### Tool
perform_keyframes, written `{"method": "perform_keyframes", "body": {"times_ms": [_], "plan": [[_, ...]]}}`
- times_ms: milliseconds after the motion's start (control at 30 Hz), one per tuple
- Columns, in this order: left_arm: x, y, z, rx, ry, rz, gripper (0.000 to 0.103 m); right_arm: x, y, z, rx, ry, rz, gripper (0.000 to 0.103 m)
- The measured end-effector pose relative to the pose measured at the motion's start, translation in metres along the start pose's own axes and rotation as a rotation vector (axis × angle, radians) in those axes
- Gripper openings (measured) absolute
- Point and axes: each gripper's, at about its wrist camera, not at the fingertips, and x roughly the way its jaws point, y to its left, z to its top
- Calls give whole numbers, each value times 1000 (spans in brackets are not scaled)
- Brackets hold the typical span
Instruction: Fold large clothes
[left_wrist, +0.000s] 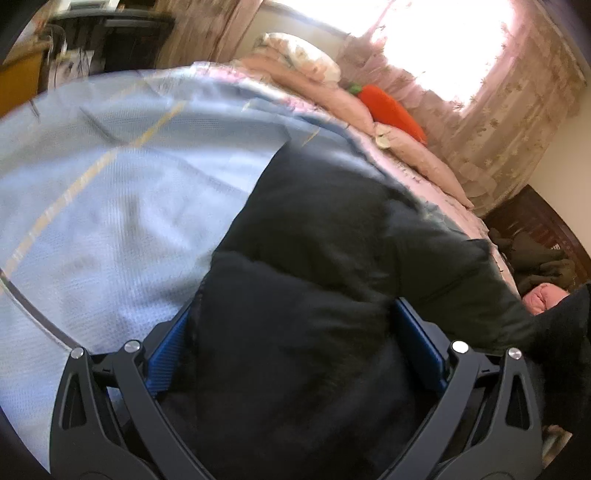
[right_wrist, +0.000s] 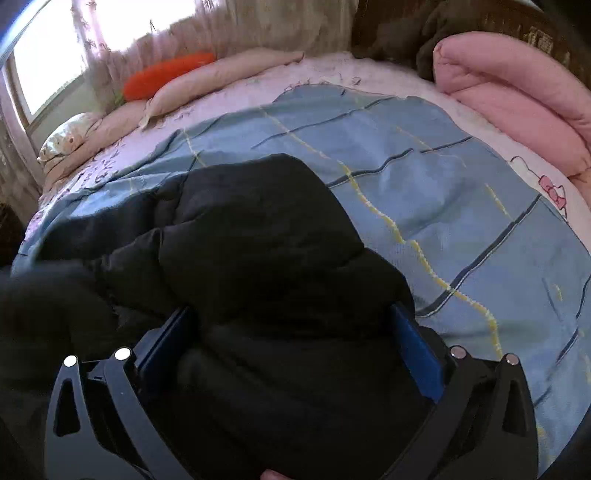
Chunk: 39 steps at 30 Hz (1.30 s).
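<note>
- Left wrist view: your left claw (left_wrist: 295, 354) stands spread wide, its blue pads (left_wrist: 168, 363) on either side of a thick fold of the black padded jacket (left_wrist: 314, 236). Whether the pads press the cloth I cannot tell.
- The jacket lies on the light blue checked blanket (left_wrist: 110, 206) that covers the bed, reaching toward the bed's right edge, where a sleeve trails off.
- Along the bed's far edge you see a rolled pink quilt (left_wrist: 406, 147) with an orange carrot-shaped plush toy (left_wrist: 391, 110) on it, under a bright window with lace curtains (left_wrist: 491, 133).
- Right wrist view: your right claw (right_wrist: 291, 354) is spread fully; the jacket (right_wrist: 258, 240) bulges between its blue pads (right_wrist: 417, 354), which do not visibly pinch it.
- Here the jacket sits toward the bed's near left side, with bare blanket (right_wrist: 443, 206) to its right.
- A folded pink duvet (right_wrist: 517, 99) rests at the bed's far right corner; the carrot toy (right_wrist: 166, 74) lies along the far edge by the window.
</note>
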Motion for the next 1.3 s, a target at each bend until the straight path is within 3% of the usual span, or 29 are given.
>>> {"method": "perform_keyframes", "body": {"times_ms": [67, 167, 200, 233, 267, 300, 333, 367, 433, 500, 567, 667, 733, 767, 867, 933, 1000, 1133, 1233, 1300], "plan": [[-39, -27, 22, -7, -90, -170, 101, -6, 5, -10, 0, -41, 5, 102], [-68, -68, 48, -57, -79, -302, 101, 3, -6, -15, 36, -37, 19, 102], [-75, -91, 52, -33, -67, -281, 101, -1, -13, -14, 49, -37, 24, 102], [-79, -111, 50, 1, -76, -206, 101, -2, -14, -14, 49, -43, 27, 102], [-79, -123, 47, 25, -92, -127, 101, -3, -16, -12, 50, -49, 32, 102], [-75, -136, 42, 43, -100, 7, 101, -2, -16, -14, 54, -54, 42, 102], [-67, -140, 39, 34, -75, 120, 101, -4, -18, -17, 57, -53, 52, 102], [-52, -136, 36, 7, 4, 253, 101, -1, -20, -20, 61, -46, 64, 102], [-36, -113, 34, -59, 116, 380, 101, -1, -24, -20, 74, -38, 93, 102], [-40, -80, 35, -178, 122, 375, 101, -1, -29, -21, 93, -43, 122, 102], [-44, -52, 38, -263, 219, 274, 101, -2, -30, -21, 104, -46, 141, 102], [-53, -42, 36, -239, 415, 189, 101, 0, -28, -21, 100, -43, 132, 102], [-69, -47, 28, -204, 457, 191, 101, 0, -26, -21, 93, -43, 122, 102], [-81, -53, 27, -187, 448, 195, 101, 0, -26, -21, 91, -45, 120, 102], [-127, -102, 33, -92, 307, 175, 101, 0, -27, -21, 95, -43, 125, 102], [-143, -140, 38, 3, 225, 122, 101, 1, -26, -21, 99, -41, 130, 102], [-147, -193, 34, 121, 129, 17, 101, 1, -25, -22, 101, -38, 133, 102], [-114, -276, -3, 275, 153, -55, 101, 2, -21, -17, 86, 30, 117, 102], [-77, -301, -33, 291, 93, -25, 101, -2, -20, -10, 59, 79, 115, 102], [-32, -301, -52, 332, 25, 120, 101, -5, -30, -9, 76, 81, 144, 102]]}}
